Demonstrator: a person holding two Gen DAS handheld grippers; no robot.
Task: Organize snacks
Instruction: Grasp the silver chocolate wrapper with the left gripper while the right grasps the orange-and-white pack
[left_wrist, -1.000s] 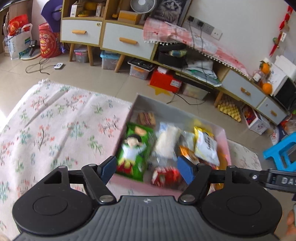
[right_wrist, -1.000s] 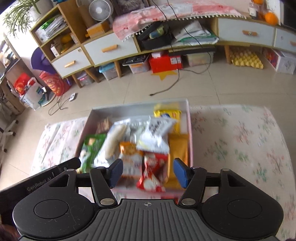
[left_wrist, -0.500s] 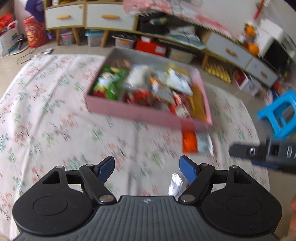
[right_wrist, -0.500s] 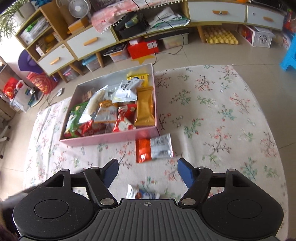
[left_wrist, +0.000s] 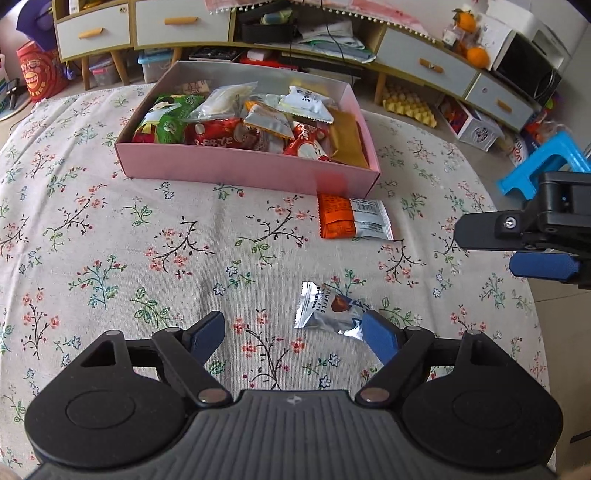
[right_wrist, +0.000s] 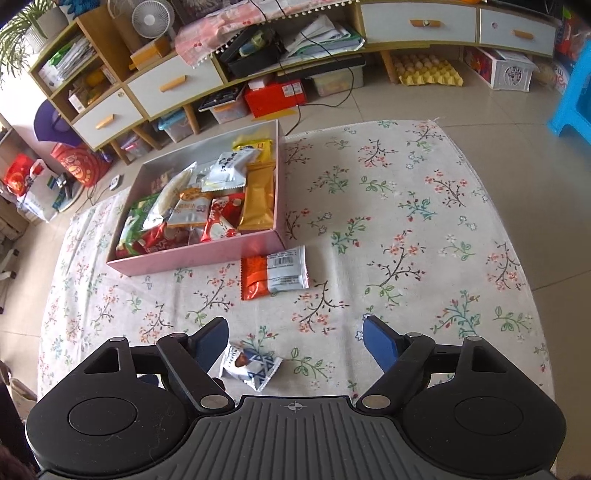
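Note:
A pink box (left_wrist: 243, 166) full of snack packets stands on the floral cloth; it also shows in the right wrist view (right_wrist: 192, 254). An orange and silver packet (left_wrist: 352, 221) lies on the cloth just in front of the box's right corner, and shows in the right wrist view (right_wrist: 275, 272). A small silver chocolate packet (left_wrist: 327, 308) lies nearer, beside my left gripper's right finger, and shows in the right wrist view (right_wrist: 249, 363). My left gripper (left_wrist: 293, 334) is open and empty. My right gripper (right_wrist: 295, 338) is open and empty, and shows at the left view's right edge (left_wrist: 532, 247).
The floral cloth (right_wrist: 406, 229) covers a low surface with its edges at left, right and far side. Beyond it are a tiled floor, a long cabinet (left_wrist: 424, 62) with drawers and clutter, storage bins, and a blue stool (left_wrist: 543, 166) at the right.
Both grippers have pulled back from over the box toward the near edge of the cloth. The two loose packets on the cloth have come into view.

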